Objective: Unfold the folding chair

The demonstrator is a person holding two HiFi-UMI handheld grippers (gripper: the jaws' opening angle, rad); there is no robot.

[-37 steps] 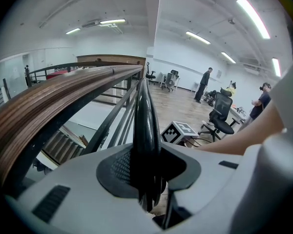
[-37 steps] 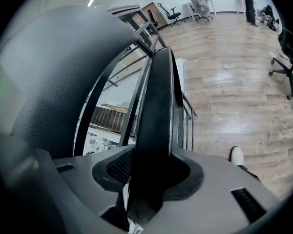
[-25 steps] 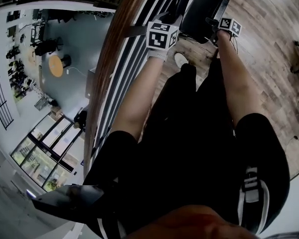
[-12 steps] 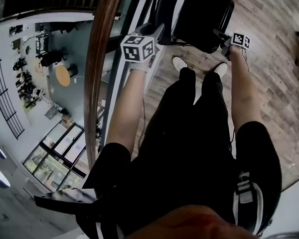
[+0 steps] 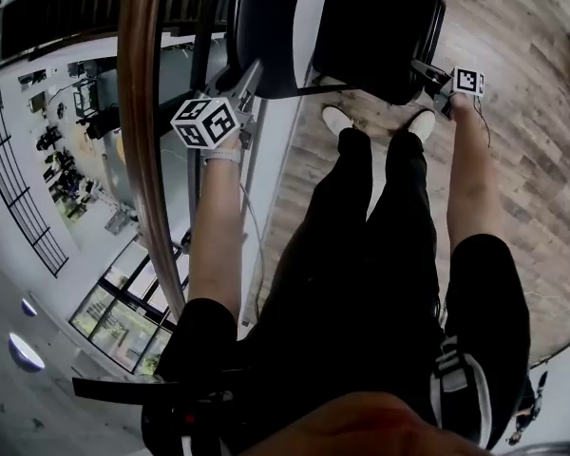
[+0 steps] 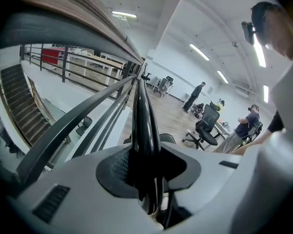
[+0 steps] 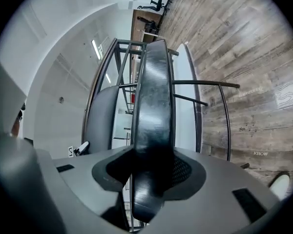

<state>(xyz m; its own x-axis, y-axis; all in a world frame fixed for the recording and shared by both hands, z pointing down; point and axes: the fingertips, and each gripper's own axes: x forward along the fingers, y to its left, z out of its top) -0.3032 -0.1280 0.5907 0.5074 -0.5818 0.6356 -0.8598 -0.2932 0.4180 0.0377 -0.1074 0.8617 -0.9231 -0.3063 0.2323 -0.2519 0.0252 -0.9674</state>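
The black folding chair stands in front of my legs in the head view, its backrest point(image 5: 266, 27) on the left and its padded seat point(image 5: 380, 31) on the right, spread apart. My left gripper point(image 5: 250, 79) is shut on the backrest's thin glossy edge point(image 6: 144, 130), which runs straight up between the jaws of the left gripper point(image 6: 145, 172). My right gripper point(image 5: 426, 69) is shut on the seat's thick padded rim point(image 7: 154, 106), which fills the gap of the right gripper point(image 7: 151, 172). The chair's legs are hidden.
A wooden handrail point(image 5: 138, 112) on black railing bars point(image 6: 83, 116) runs close along my left, with a lower floor beyond it. Wood plank flooring point(image 5: 532, 112) spreads to the right. My shoes point(image 5: 337, 120) stand just under the seat. Office chairs point(image 6: 207, 126) and people point(image 6: 195, 96) are far off.
Both grippers have come down with the chair. The right one swung out to the right with the seat, which now stands apart from the backrest; the left one moved left toward the rail.
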